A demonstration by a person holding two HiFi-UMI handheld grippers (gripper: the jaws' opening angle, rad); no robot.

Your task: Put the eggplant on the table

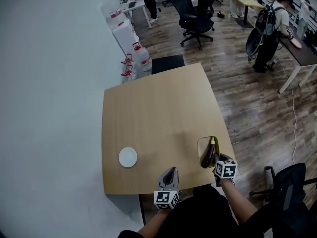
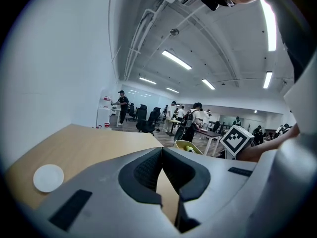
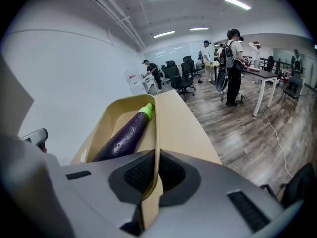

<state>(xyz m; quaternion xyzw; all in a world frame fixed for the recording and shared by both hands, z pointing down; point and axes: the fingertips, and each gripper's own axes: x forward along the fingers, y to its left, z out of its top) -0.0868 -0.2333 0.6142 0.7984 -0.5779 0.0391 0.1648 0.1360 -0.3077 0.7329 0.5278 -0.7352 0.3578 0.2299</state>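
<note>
A dark purple eggplant with a green stem lies in a shallow beige tray near the front right of the wooden table. My right gripper is at the tray's near end. In the right gripper view its jaws are shut on the tray's thin rim, with the eggplant lying just beyond, stem end away. My left gripper hovers over the table's front edge, left of the tray. It is shut with nothing in it.
A small white round disc lies at the table's front left. Water bottles stand by the wall past the far edge. Office chairs and a person are farther back; a black chair is close on my right.
</note>
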